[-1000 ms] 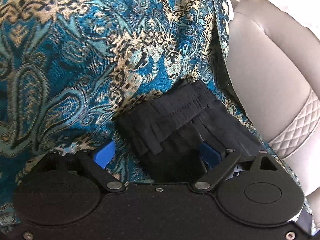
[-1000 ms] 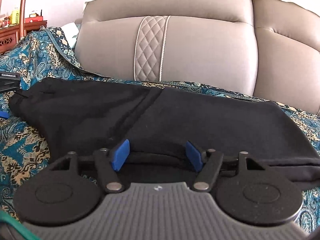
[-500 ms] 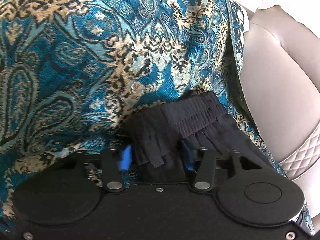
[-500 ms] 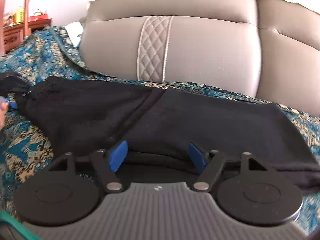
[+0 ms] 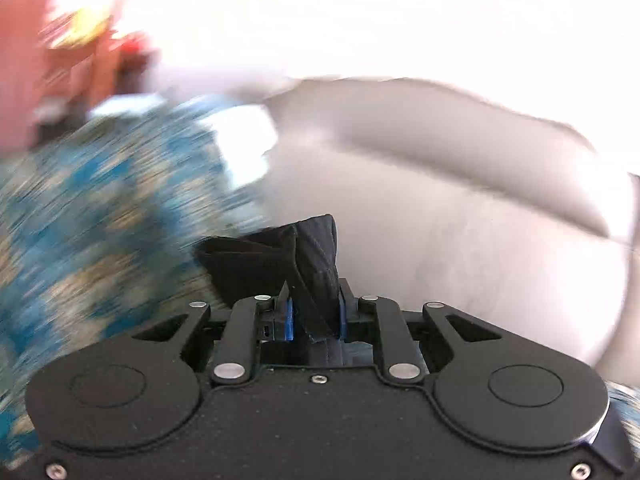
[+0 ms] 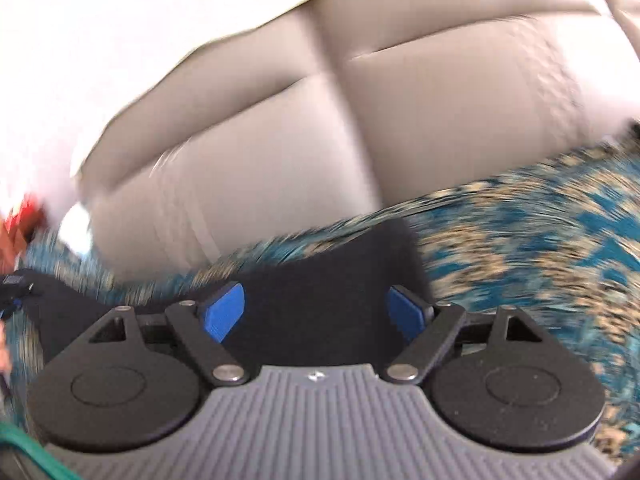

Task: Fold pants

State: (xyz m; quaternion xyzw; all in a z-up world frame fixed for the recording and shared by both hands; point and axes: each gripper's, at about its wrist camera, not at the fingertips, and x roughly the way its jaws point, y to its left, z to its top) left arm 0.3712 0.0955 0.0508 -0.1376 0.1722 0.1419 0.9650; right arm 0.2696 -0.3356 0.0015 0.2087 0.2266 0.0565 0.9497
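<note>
We see a grey padded leather sofa (image 6: 256, 152) draped with a teal paisley throw (image 6: 540, 248), the soft, light black pants (image 6: 320, 304) lying on it. Our left gripper (image 5: 314, 316) is closing, pads pinching the bunched waistband (image 5: 316, 256), a sound hold. Our right gripper (image 6: 316, 312) is opening, nothing clamped.

Grey leather sofa (image 6: 256, 128) under blue paisley throw (image 6: 540, 248), bright daylight.
</note>
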